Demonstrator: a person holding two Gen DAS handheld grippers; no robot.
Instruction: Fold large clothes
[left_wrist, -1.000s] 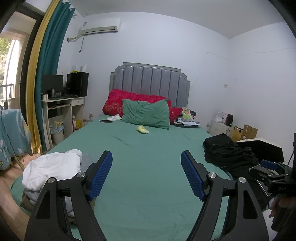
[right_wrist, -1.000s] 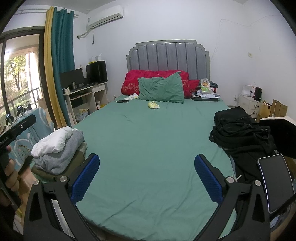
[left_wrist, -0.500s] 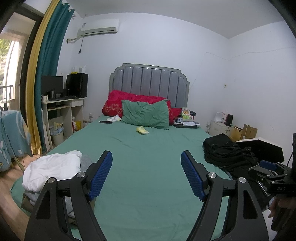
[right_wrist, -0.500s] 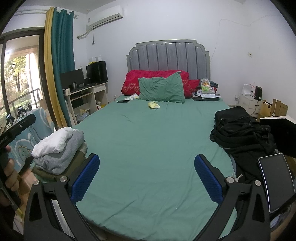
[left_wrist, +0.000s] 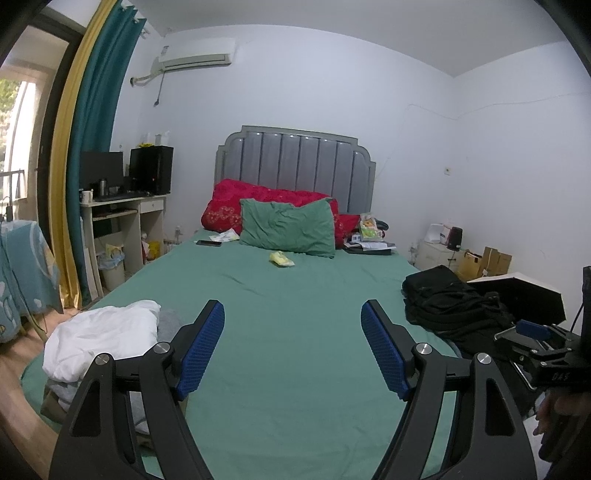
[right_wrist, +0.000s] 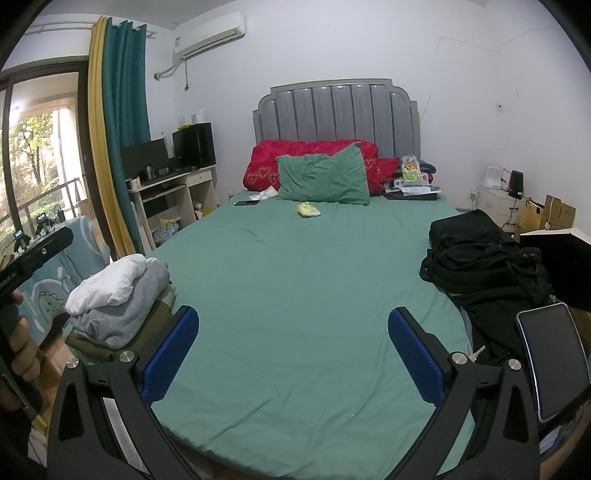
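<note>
A heap of black clothes (right_wrist: 484, 258) lies crumpled at the right edge of the frame; at lower left, a folded stack (right_wrist: 118, 295) sits, white atop grey.

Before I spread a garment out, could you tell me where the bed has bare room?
The middle of the green sheet is bare, from the green pillow and yellow packet down to the near edge. Crowded: folded stack at the left edge, black clothes on the right, clutter by the headboard.
</note>
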